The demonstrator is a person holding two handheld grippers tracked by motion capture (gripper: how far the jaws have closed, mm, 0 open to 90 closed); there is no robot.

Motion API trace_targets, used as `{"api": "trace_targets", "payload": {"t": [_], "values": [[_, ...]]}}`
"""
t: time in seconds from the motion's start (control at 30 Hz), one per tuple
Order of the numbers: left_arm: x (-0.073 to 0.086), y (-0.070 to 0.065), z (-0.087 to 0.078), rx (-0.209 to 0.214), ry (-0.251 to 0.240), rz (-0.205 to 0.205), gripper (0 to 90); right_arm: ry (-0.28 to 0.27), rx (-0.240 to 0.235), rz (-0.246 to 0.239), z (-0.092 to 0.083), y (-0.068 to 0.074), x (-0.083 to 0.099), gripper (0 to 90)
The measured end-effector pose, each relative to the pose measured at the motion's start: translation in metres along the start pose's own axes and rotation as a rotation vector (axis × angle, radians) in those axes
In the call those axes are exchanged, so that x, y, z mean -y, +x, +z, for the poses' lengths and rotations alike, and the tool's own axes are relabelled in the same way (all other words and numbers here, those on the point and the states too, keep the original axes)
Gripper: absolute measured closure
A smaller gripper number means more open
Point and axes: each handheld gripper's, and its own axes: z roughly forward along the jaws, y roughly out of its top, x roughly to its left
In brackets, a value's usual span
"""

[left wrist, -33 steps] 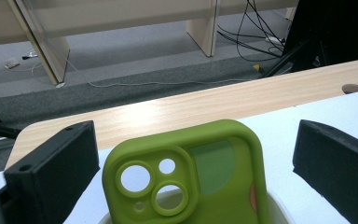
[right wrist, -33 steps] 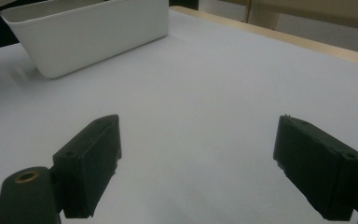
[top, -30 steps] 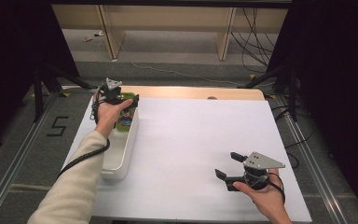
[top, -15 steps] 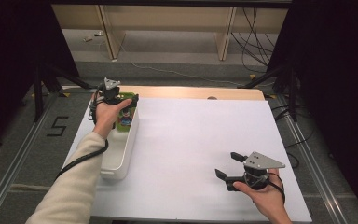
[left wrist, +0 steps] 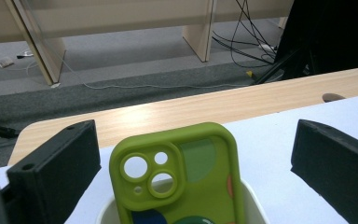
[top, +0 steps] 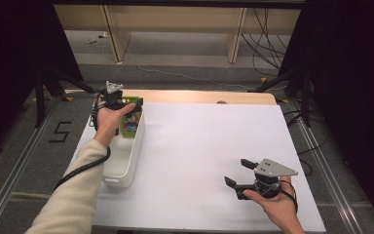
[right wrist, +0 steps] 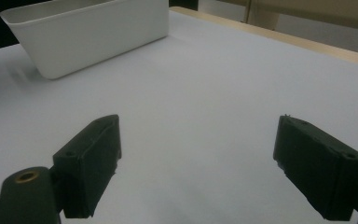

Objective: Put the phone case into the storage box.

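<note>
Table under white sheet carries a white bin along its left edge. Phone case, green with round camera cutouts, stands upright in the bin's far end, leaning on the rim. Left gripper hovers at the case, jaws spread wide to either side, not touching it. Right gripper rests low near the table's front right, jaws spread, nothing between them.

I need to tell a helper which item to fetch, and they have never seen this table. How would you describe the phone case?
Find the white table, then the white tub on its left side. The phone case stands at the tub's far end, between the open jaws of the left gripper. It is lime green with round camera cutouts, the one colourful item there.
</note>
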Motion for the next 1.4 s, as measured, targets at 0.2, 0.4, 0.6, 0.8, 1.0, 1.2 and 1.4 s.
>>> {"api": "trace_targets", "payload": {"t": [0.2, 0.4, 0.6, 0.8, 1.0, 1.2, 1.4], "values": [[0.003, 0.000, -0.006, 0.008, 0.008, -0.017, 1.4, 0.000, 0.001, 0.001, 0.000, 0.000, 0.000, 16.1], [0.003, -0.002, -0.012, 0.022, 0.007, -0.015, 1.8, 0.000, 0.001, 0.001, 0.000, 0.000, 0.000, 16.1], [0.004, -0.004, -0.019, 0.034, 0.009, -0.005, 2.4, 0.001, 0.002, 0.001, 0.000, 0.000, 0.000, 16.2], [0.006, -0.005, -0.025, 0.051, 0.008, 0.005, 2.4, -0.001, 0.002, 0.001, 0.000, 0.000, 0.000, 16.1], [0.009, -0.006, -0.032, 0.073, 0.003, 0.014, 2.4, 0.001, 0.003, 0.001, 0.000, 0.000, 0.000, 16.1], [0.011, -0.009, -0.041, 0.095, -0.008, 0.021, 2.3, 0.000, 0.003, -0.001, 0.000, 0.000, 0.000, 16.1], [0.010, -0.013, -0.049, 0.120, -0.025, 0.027, 2.4, -0.001, 0.005, -0.002, 0.000, 0.000, 0.000, 16.1]]}}
